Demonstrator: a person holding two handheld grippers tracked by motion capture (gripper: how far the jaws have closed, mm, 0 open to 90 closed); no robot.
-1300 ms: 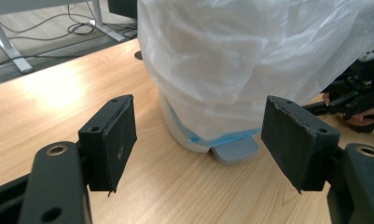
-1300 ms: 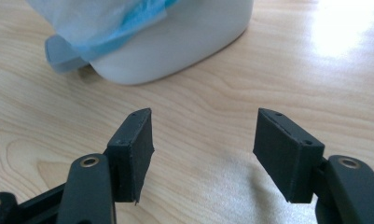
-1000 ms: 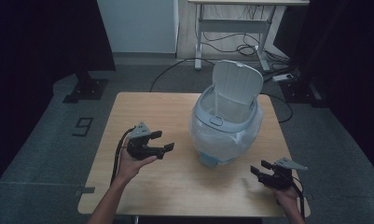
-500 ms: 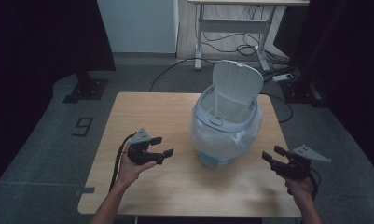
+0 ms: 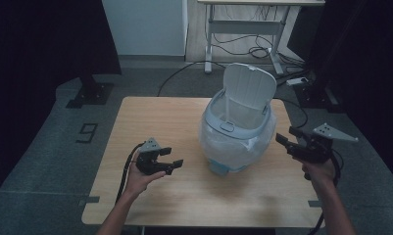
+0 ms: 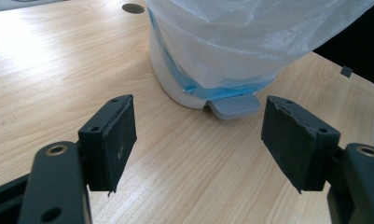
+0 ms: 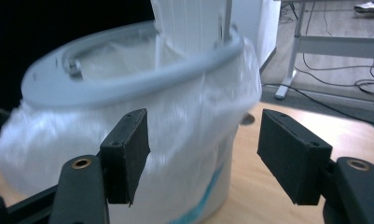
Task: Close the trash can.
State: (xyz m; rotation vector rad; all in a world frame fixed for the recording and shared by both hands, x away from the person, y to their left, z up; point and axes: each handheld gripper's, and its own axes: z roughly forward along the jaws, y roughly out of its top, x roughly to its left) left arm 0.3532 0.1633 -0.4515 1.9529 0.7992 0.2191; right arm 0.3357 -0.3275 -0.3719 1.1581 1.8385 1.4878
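While both grippers hang apart from it, one white bin stands on the wooden table, a little right of the table's middle and toward the far edge. Its body is round and pale, with a light blue band low down. One thin, clear plastic bag lines it and spills over the outside, puffed and crinkled around the walls. A grey ring runs around the mouth over the bag. One lid stands upright at the back, ribbed on its inner face, so the bin is open. One grey foot pedal sticks out at the base on the near side, resting just above the tabletop.

Two grippers are in play. The left gripper sits low over the table at the near left of the bin, near it but not touching; its jaws stand wide with nothing between them, and in the left gripper view they frame the pedal and the lower wall. The right gripper is raised beside the bin's right wall, near the table's right edge, pointing toward it. Its jaws also stand wide and bare, the bagged wall lying beyond them in the right gripper view.

One desk frame with loose cables stands on the floor behind the table.
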